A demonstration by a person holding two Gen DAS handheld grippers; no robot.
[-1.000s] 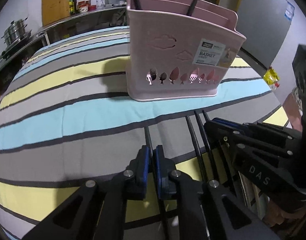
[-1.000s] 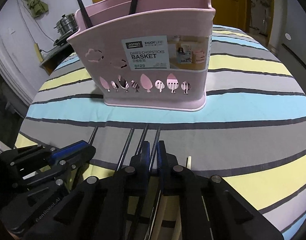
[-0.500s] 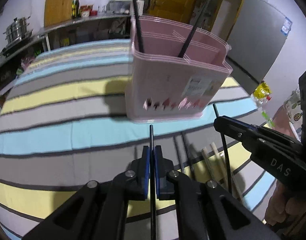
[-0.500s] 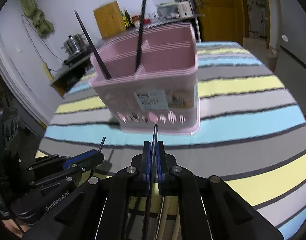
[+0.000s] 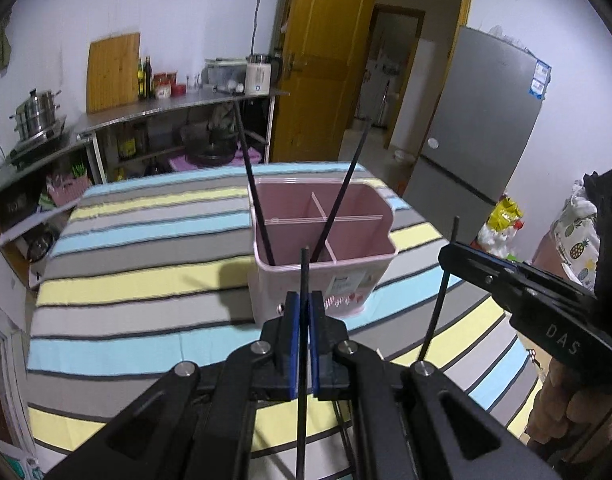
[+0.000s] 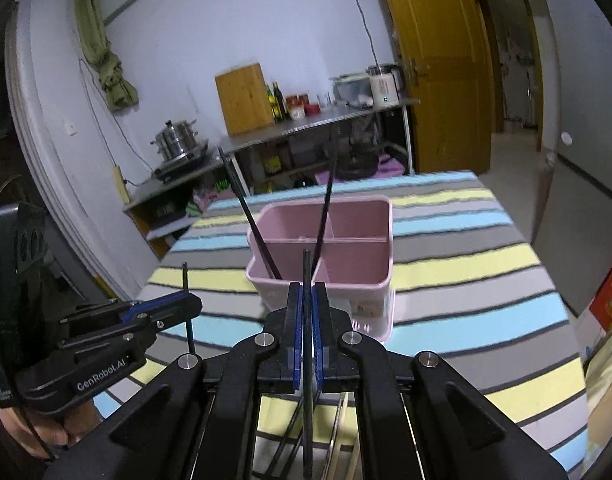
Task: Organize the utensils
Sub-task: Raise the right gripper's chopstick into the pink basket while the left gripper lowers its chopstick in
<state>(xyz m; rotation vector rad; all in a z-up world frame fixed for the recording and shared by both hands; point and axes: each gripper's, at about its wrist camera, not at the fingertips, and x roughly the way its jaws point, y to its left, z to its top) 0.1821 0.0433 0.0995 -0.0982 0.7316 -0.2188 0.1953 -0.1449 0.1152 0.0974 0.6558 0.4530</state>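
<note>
A pink utensil basket stands on the striped table, divided into compartments, with two black chopsticks leaning in its near part. My left gripper is shut on a black chopstick, held in the air just in front of the basket. At the right of this view my right gripper holds another black chopstick. In the right wrist view the right gripper is shut on its chopstick in front of the basket, and the left gripper is at the left.
Several loose chopsticks lie on the striped tablecloth below the grippers. Behind the table are a steel counter with pots and bottles, a yellow door and a grey fridge. A hand grips the right tool.
Both grippers have closed on a black chopstick each and lifted them off the table. They now look down into the basket from above instead of at its front wall.
</note>
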